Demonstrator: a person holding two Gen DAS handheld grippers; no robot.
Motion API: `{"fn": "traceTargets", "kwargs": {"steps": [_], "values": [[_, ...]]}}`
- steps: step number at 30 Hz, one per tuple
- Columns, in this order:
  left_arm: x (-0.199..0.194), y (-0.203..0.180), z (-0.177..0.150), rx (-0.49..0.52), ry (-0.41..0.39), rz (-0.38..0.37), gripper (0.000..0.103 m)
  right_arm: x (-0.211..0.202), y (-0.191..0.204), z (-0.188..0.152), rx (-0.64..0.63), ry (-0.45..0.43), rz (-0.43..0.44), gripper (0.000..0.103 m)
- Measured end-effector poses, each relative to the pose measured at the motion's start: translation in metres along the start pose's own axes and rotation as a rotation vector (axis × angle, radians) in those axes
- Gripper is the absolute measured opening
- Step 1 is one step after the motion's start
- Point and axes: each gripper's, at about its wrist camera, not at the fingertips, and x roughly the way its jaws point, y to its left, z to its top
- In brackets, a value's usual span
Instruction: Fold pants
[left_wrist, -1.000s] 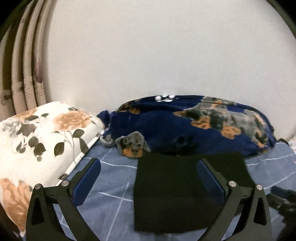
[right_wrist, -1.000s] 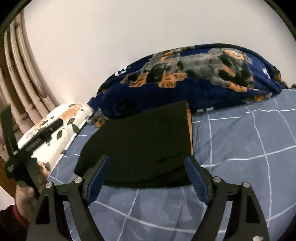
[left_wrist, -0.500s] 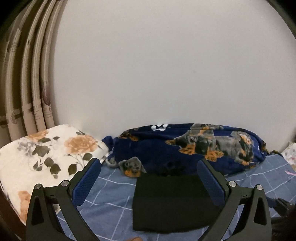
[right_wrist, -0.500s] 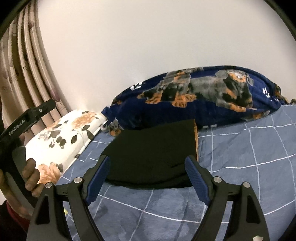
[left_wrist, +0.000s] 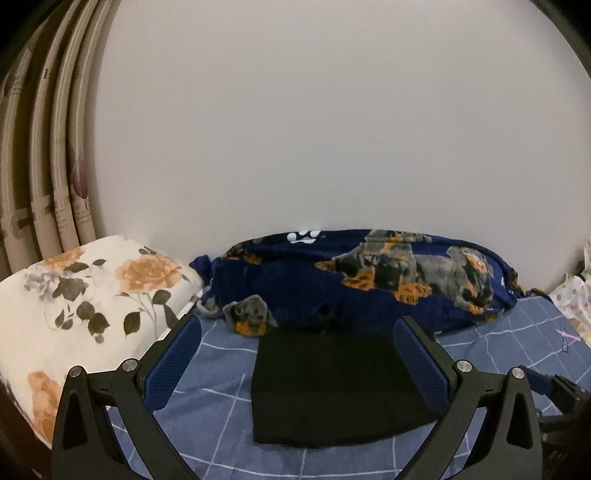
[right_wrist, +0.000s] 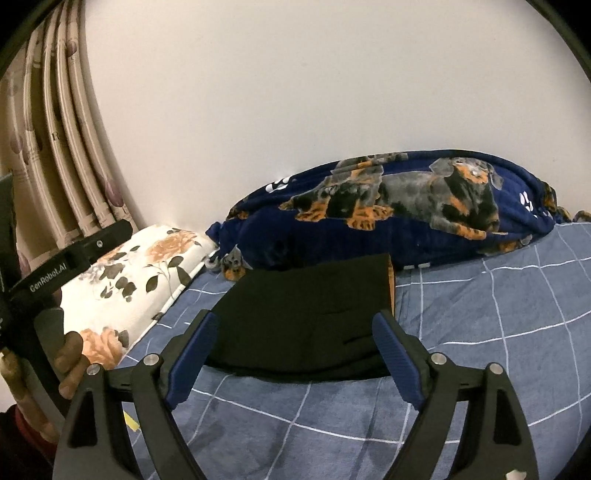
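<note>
The black pants lie folded into a flat rectangle on the blue checked bed sheet, in front of the blanket roll. They also show in the right wrist view, with an orange-brown strip along their right edge. My left gripper is open and empty, held back from and above the pants' near edge. My right gripper is open and empty, also back from the near edge. The left gripper's body and the hand holding it show at the left of the right wrist view.
A navy dog-print blanket roll lies along the white wall behind the pants. A floral pillow sits at the left, with curtains behind it. A light patterned cloth shows at the far right.
Both grippers have pulled back and up from the folded pants, which now look smaller and farther away. The pants have not moved. Both grippers stayed open.
</note>
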Motion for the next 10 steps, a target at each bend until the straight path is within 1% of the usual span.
{"fn": "traceTargets", "kwargs": {"steps": [4, 10], "values": [[0.002, -0.004, -0.008, 0.022, 0.004, 0.007, 0.103, 0.001, 0.001, -0.004, 0.007, 0.014, -0.011, 0.086], [0.003, -0.004, -0.017, 0.003, 0.032, 0.002, 0.103, -0.003, 0.005, -0.007, 0.004, 0.012, -0.017, 0.086]]}}
